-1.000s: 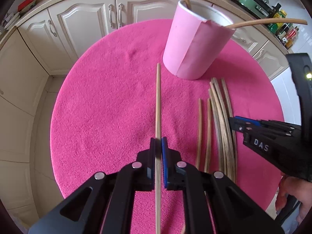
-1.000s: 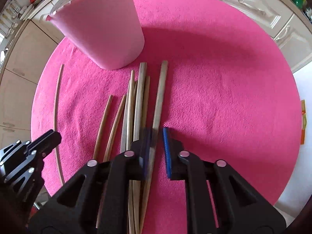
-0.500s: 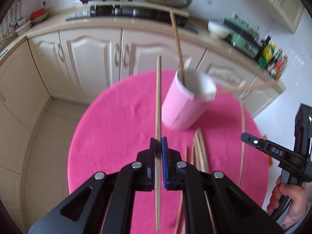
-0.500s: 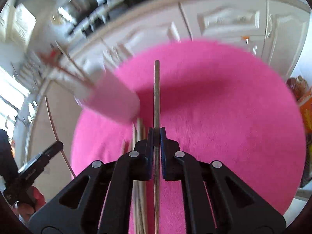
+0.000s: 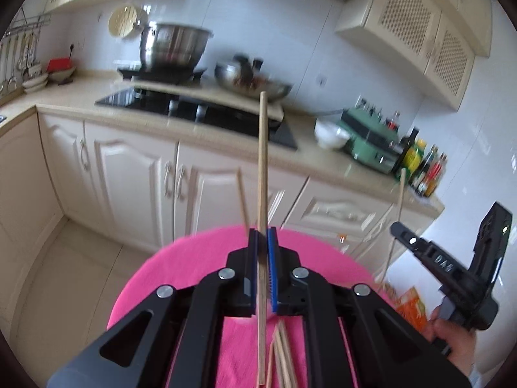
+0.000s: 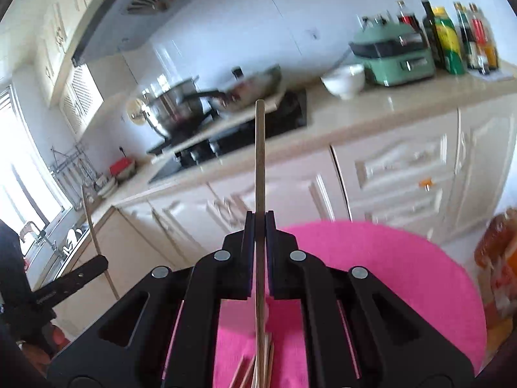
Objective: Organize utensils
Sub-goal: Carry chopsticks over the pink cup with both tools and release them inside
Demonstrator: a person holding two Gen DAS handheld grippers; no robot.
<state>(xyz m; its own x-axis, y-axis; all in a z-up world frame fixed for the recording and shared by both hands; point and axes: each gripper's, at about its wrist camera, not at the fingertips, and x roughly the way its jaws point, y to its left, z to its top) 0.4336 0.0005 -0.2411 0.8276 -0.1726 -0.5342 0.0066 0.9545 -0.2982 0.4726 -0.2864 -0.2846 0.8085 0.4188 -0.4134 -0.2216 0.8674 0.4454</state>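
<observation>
Left tongs (image 5: 262, 249) clamped on a long wooden chopstick (image 5: 262, 168), blue pads pressed to either side, stick running from near the lens up and away toward the far kitchen wall. Right tongs (image 6: 259, 226) likewise clamped on a second chopstick (image 6: 259, 161), held the same way, tip pointing at the far stove. Both sticks lifted clear of the pink cloth (image 5: 200, 258) covering the round counter. Below the left tongs, a loose bundle of remaining chopsticks (image 5: 281, 355) lying on the cloth, near edge of view; same bundle glimpsed under the right tongs. Off to the right in the left view, the right tool and the hand (image 5: 452, 336) gripping it. Pink holder cup not clearly in view, likely hidden behind the tongs; thin sticks (image 5: 241, 194) rising just left of the held chopstick, probably standing in it. Beyond, cream cabinets, a black hob with steel pots (image 5: 174, 48), bottles at far right.

Step in hand, by judgement: carrying one chopstick per side toward the cup. Next move calls for tipping each stick upright over the cup mouth, lowering, then releasing without knocking the sticks already standing.
</observation>
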